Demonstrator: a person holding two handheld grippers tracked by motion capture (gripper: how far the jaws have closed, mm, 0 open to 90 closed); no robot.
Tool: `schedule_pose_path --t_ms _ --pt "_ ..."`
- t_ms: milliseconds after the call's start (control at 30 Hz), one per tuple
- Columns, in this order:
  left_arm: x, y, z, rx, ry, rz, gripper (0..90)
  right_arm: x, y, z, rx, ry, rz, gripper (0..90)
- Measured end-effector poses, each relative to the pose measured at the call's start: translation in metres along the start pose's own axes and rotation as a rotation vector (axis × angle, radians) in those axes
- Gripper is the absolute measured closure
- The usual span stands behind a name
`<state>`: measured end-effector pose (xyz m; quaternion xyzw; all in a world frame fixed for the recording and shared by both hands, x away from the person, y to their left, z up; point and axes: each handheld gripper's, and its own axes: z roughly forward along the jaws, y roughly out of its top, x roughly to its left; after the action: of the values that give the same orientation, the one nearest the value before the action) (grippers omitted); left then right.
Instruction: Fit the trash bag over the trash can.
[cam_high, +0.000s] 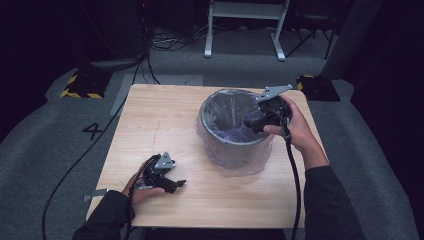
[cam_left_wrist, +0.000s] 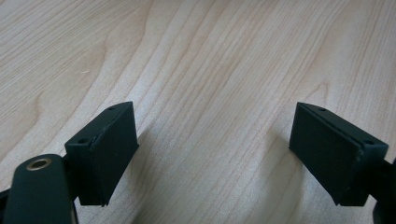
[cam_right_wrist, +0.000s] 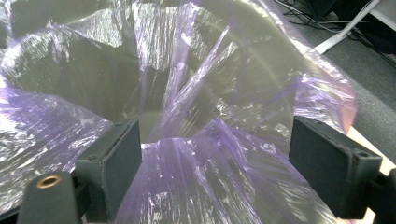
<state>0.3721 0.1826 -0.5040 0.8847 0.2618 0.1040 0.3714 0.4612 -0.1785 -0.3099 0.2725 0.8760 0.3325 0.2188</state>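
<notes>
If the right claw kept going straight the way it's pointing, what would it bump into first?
Most likely the purple plastic bag lining the bin. The right claw stands open just above its crinkled folds, though depth is hard to judge.

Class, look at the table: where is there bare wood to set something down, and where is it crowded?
Bare wood: the table's far-left stretch, between its left edge and the bin, and the near strip right of the left gripper. Crowded: the right side, where the plastic liner spreads and the right gripper reaches into the bin.

"4" on the grey floor (cam_high: 45, 135)
</notes>
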Motion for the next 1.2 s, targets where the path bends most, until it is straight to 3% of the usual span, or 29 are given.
schedule_pose_path --t_ms 1200 --pt "0.0 0.0 0.0 0.0 0.001 0.001 14.8 0.005 -0.016 -0.037 -0.077 -0.023 0.006 17.8"
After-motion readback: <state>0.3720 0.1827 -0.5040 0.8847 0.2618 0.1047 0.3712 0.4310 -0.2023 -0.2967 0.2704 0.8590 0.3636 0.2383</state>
